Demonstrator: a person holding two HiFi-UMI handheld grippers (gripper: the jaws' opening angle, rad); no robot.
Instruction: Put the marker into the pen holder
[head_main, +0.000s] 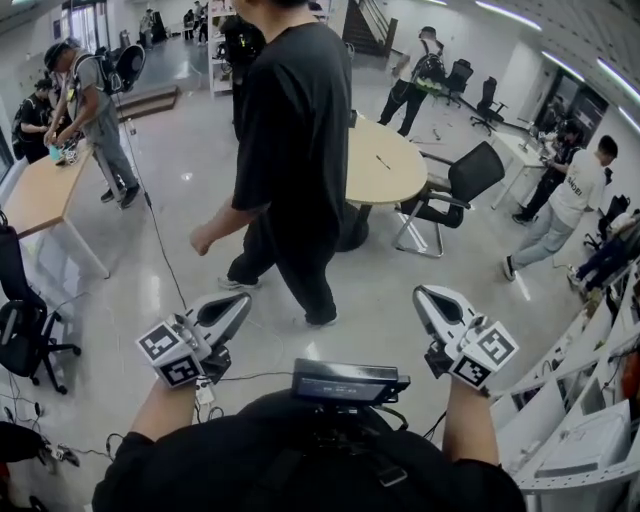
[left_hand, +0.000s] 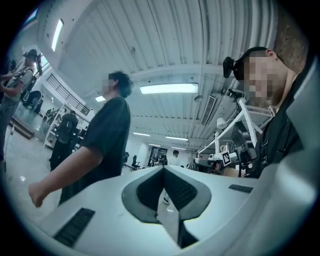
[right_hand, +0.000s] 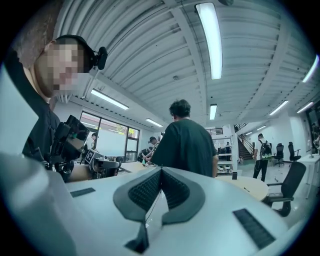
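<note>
I can make out neither a marker nor a pen holder in any view. In the head view my left gripper (head_main: 243, 300) and right gripper (head_main: 420, 292) are held out side by side above the grey floor. Both point forward, both are shut, and nothing is between the jaws. The left gripper view has its pads (left_hand: 150, 187) meeting at the tip, empty. In the right gripper view the pads (right_hand: 147, 190) are likewise closed together with nothing held. A round beige table (head_main: 395, 175) stands ahead, with a small dark thing (head_main: 383, 160) on it, too small to identify.
A person in black (head_main: 295, 150) walks across just ahead of me. A black office chair (head_main: 455, 185) stands right of the round table. A wooden desk (head_main: 40, 195) and a black chair (head_main: 20, 320) are at the left. White shelving (head_main: 590, 400) lines the right, and other people stand farther off.
</note>
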